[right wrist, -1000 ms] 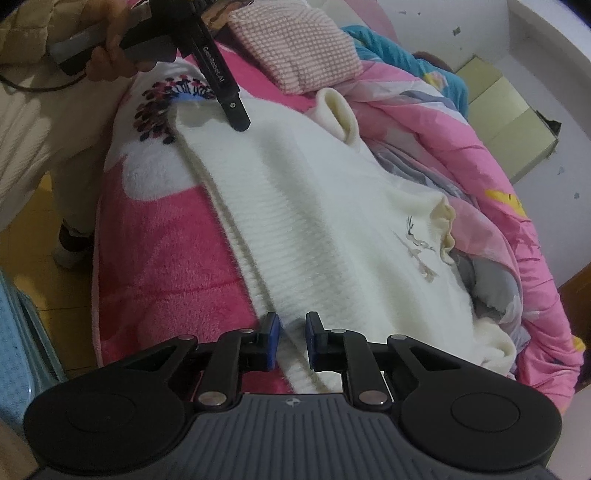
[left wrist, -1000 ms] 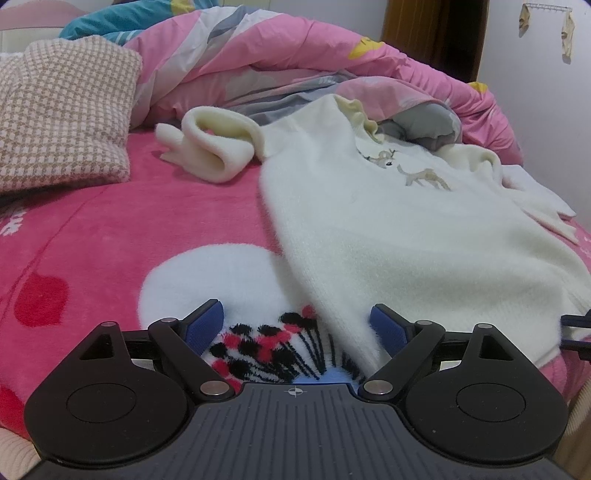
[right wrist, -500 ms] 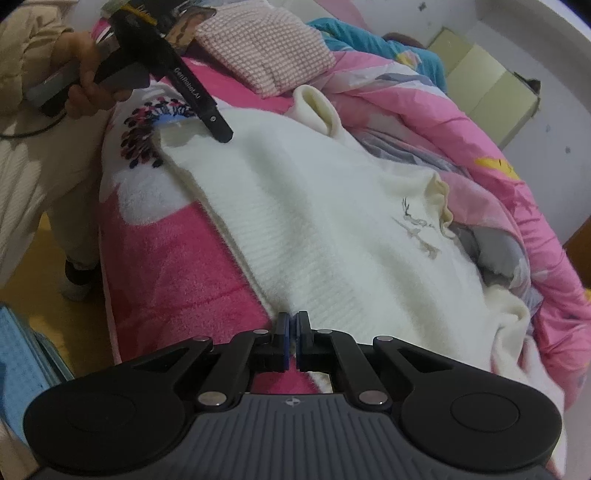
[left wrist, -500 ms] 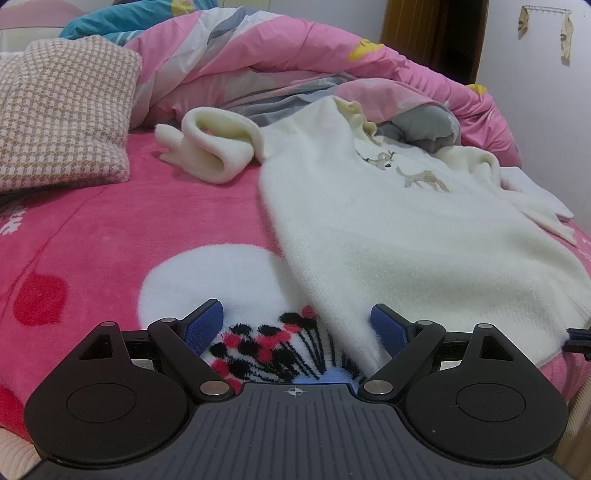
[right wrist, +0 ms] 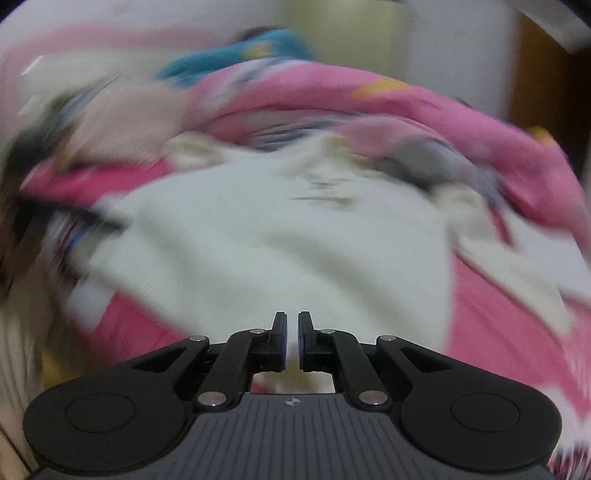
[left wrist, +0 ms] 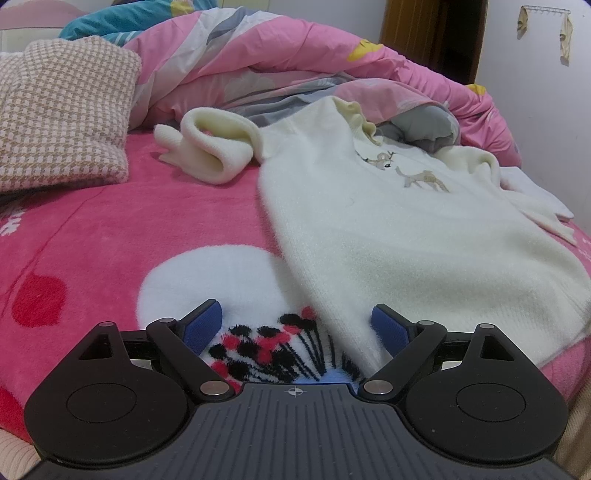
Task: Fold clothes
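A cream knit sweater [left wrist: 388, 229] with small deer on the chest lies flat on the pink blanket [left wrist: 110, 240], one sleeve [left wrist: 210, 147] rolled back at the far left. My left gripper [left wrist: 295, 325] is open wide and rests low at the sweater's near corner. The hem edge lies between the blue pads [left wrist: 388, 325], which do not press it. In the blurred right wrist view the sweater [right wrist: 295, 240] spreads ahead. My right gripper [right wrist: 291, 332] holds a narrow gap, its jaws opening slightly. White knit shows in the gap and under the jaws, so it looks pinched on the hem.
A folded pink-and-cream checked cloth [left wrist: 62, 110] sits at the far left. A bunched pink quilt [left wrist: 295, 55] lies along the back behind the sweater's collar. A dark wooden door [left wrist: 432, 33] and a white wall stand at the far right. A cream sleeve [right wrist: 18, 350] shows at the left.
The right view has rolled and swung fast, from looking across the sweater to looking up it from the hem. Its jaws closed, then parted slightly. The left gripper and sweater look unchanged.
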`<state>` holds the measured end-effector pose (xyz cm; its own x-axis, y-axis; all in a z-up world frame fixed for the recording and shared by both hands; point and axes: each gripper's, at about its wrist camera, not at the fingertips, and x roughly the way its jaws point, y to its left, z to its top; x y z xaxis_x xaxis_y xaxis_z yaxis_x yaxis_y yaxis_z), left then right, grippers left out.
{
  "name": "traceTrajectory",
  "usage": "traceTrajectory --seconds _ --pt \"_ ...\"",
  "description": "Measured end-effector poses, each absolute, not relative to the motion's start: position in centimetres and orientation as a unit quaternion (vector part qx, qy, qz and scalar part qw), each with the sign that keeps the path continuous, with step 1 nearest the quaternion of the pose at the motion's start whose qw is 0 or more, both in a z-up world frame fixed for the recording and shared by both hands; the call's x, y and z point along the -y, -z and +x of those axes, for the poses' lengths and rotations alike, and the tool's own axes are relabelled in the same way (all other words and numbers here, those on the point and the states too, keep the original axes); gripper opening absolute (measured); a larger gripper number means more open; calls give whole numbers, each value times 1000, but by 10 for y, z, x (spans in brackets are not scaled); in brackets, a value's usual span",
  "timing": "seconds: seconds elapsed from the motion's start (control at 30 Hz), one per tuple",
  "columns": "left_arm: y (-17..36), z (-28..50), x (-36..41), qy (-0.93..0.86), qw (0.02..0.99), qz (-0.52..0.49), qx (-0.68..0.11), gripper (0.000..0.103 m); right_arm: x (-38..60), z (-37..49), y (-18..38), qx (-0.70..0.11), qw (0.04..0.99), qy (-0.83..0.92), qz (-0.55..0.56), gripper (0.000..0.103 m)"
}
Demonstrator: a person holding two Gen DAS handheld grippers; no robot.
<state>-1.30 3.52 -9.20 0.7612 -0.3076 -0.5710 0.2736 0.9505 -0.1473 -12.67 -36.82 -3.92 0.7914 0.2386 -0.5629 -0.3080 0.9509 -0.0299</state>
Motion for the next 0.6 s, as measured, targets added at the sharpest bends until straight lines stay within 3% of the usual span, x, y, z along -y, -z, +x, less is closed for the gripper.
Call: traceTrajectory --seconds 0.07,0.17,0.47,0.6 --pt "92 -13 -35 155 938 -28 -309 89 396 -120 35 -307 946 -102 14 16" --pt "92 -13 -35 155 938 -28 -308 89 420 -120 34 -317 942 -82 71 16" --pt "92 -12 -34 154 938 -27 -308 90 348 -157 67 -311 920 -113 -208 22" --pt "92 -12 -34 154 938 -27 -308 90 335 -158 77 -302 912 -106 -257 22"
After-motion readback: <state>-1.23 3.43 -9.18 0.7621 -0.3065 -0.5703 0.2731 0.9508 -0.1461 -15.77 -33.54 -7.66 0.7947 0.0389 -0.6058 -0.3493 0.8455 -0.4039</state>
